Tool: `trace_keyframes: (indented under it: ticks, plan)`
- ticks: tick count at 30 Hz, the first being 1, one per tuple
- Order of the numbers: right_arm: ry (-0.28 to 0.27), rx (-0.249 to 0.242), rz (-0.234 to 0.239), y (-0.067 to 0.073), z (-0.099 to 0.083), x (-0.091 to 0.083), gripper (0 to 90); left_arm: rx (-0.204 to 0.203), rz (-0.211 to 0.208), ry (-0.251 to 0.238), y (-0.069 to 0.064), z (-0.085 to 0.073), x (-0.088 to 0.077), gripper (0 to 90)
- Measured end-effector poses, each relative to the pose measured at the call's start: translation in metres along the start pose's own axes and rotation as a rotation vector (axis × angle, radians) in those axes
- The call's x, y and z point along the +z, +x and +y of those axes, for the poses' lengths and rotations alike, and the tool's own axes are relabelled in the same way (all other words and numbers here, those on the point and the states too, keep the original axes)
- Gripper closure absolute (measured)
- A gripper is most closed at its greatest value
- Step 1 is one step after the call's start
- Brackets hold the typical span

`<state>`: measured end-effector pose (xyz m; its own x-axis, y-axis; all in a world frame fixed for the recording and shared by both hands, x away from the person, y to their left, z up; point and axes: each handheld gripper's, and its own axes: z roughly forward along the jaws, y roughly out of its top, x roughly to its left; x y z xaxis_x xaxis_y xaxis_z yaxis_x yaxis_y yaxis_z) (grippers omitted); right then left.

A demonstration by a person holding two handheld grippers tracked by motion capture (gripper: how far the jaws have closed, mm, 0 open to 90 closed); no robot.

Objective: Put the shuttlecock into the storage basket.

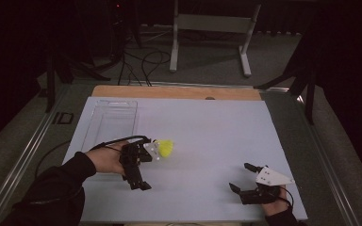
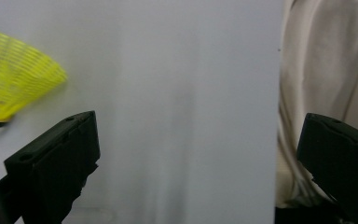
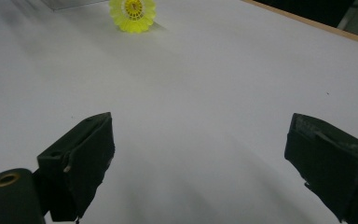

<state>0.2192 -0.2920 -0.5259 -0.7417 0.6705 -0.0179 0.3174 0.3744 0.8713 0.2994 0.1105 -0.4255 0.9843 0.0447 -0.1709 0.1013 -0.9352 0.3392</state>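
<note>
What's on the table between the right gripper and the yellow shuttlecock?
Nothing: between the right gripper and the shuttlecock there is bare white table, as the right gripper view shows.

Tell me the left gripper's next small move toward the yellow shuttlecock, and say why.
Probably swing the left gripper toward the shuttlecock until it sits between the jaws. They stand open with nothing in them, and in the left gripper view the shuttlecock lies outside them, off to one side on the white board.

A clear plastic tray [image 1: 111, 120] lies on the white surface [image 1: 207, 136] at its far left; cables [image 1: 143, 63] trail across the floor beyond.
</note>
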Motion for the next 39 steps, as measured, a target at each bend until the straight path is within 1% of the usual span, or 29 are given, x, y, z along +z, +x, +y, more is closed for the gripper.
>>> trace_keyframes:
  ticks: [3, 5, 6, 9, 10, 11, 13, 15, 17, 20, 21, 23, 26, 28, 31, 34, 39]
  plan:
    - [0.0, -0.002, 0.002, 0.0, 0.0, 0.0, 8.4, 0.024, 0.026, 0.003, 0.003, 0.003, -0.003, 0.0]
    - [-0.002, -0.003, 0.003, 0.0, 0.0, 0.0, 8.4, 0.027, 0.029, 0.001, 0.005, 0.004, -0.004, 0.0]
    - [-0.003, -0.009, 0.003, 0.0, 0.0, 0.0, 8.4, 0.033, 0.042, 0.007, 0.007, 0.005, -0.004, 0.0]
    - [-0.005, -0.004, 0.003, 0.0, 0.0, 0.0, 8.4, 0.044, 0.055, 0.027, 0.011, 0.007, -0.004, 0.0]
    - [-0.006, -0.006, 0.002, 0.0, 0.0, 0.0, 8.4, 0.052, 0.057, 0.025, 0.013, 0.007, -0.004, 0.0]
    - [-0.005, -0.009, 0.003, 0.0, 0.0, 0.0, 8.4, 0.056, 0.044, 0.018, 0.015, 0.008, -0.005, 0.0]
    - [-0.007, -0.009, 0.004, 0.0, 0.0, 0.0, 8.4, 0.062, 0.054, 0.016, 0.017, 0.009, -0.005, 0.0]
    - [-0.008, -0.007, 0.005, 0.0, 0.0, 0.0, 8.4, 0.088, 0.062, 0.012, 0.019, 0.01, -0.005, 0.0]
    - [-0.008, -0.008, 0.005, 0.0, 0.0, 0.0, 8.4, 0.095, 0.063, 0.022, 0.022, 0.011, -0.005, 0.0]
    - [-0.008, -0.008, 0.006, 0.0, 0.0, 0.0, 8.4, 0.101, 0.066, 0.017, 0.026, 0.012, -0.005, 0.0]
    - [-0.009, -0.007, 0.008, 0.0, 0.0, 0.0, 8.4, 0.106, 0.073, 0.019, 0.027, 0.013, -0.004, 0.0]
    - [-0.008, -0.009, 0.007, 0.0, 0.0, 0.0, 8.5, 0.112, 0.065, 0.016, 0.03, 0.014, -0.005, 0.0]
    - [-0.008, -0.005, 0.007, 0.0, 0.0, 0.0, 8.4, 0.115, 0.08, 0.013, 0.034, 0.015, -0.004, 0.0]
    - [-0.009, -0.007, 0.007, 0.0, 0.0, 0.0, 8.4, 0.121, 0.093, 0.024, 0.036, 0.017, -0.004, 0.0]
    - [-0.011, -0.007, 0.008, 0.0, 0.0, 0.0, 8.4, 0.146, 0.131, 0.03, 0.04, 0.018, -0.003, 0.0]
    - [-0.013, -0.008, 0.005, 0.0, 0.0, 0.0, 8.4, 0.161, 0.169, 0.023, 0.043, 0.019, -0.002, 0.0]
    - [-0.023, -0.015, 0.0, 0.001, 0.0, -0.001, 8.4, 0.18, 0.203, 0.04, 0.048, 0.019, 0.001, 0.0]
